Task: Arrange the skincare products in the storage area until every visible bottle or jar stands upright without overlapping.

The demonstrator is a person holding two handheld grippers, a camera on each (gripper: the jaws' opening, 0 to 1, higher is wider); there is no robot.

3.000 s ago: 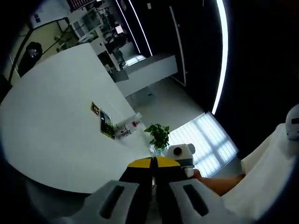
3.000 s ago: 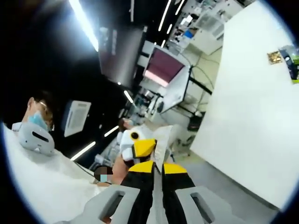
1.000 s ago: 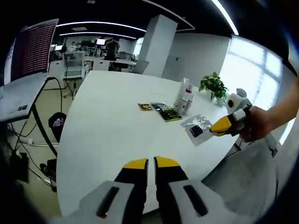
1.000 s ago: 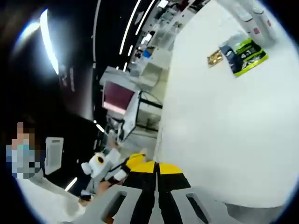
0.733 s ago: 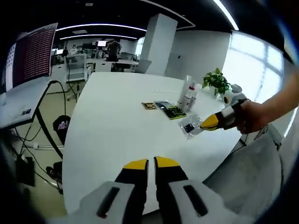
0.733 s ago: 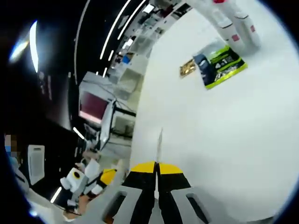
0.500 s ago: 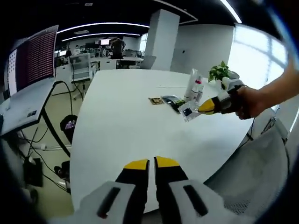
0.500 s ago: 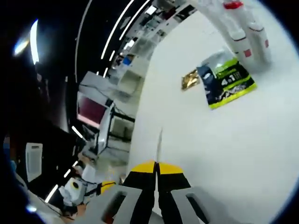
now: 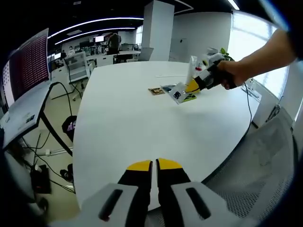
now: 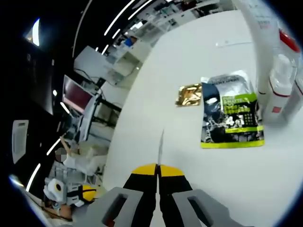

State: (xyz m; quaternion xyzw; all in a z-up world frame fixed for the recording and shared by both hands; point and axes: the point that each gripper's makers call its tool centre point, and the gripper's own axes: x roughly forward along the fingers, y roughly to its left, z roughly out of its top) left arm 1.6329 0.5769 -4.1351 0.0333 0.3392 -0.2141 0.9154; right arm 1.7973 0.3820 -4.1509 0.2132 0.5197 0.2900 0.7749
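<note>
Right gripper: the right gripper (image 9: pixel 189 88), seen in the left gripper view, hangs over the far part of the round white bench (image 9: pixel 142 123); its yellow-tipped fingers (image 10: pixel 158 172) are pressed shut on a thin clear sachet with a dark label (image 9: pixel 176 93), edge-on in its own view.
Left gripper: the left gripper (image 9: pixel 152 166) hovers over the near edge of the bench, fingers closed with only a slit between them, holding nothing.
Products: white bottles with red caps (image 10: pixel 279 71) stand upright toward the far edge, just beside a flat black-and-green printed pouch (image 10: pixel 230 115) and a small gold foil sachet (image 10: pixel 189 94), both lying on the bench.
Risk, bottles: the carried sachet is close to the bottles; a sweep of the right gripper could tip one over.
Risk, overlap: released here, the sachet could land across the pouch.
Risk, slip: pinched by one edge, the limp sachet may slide out.
</note>
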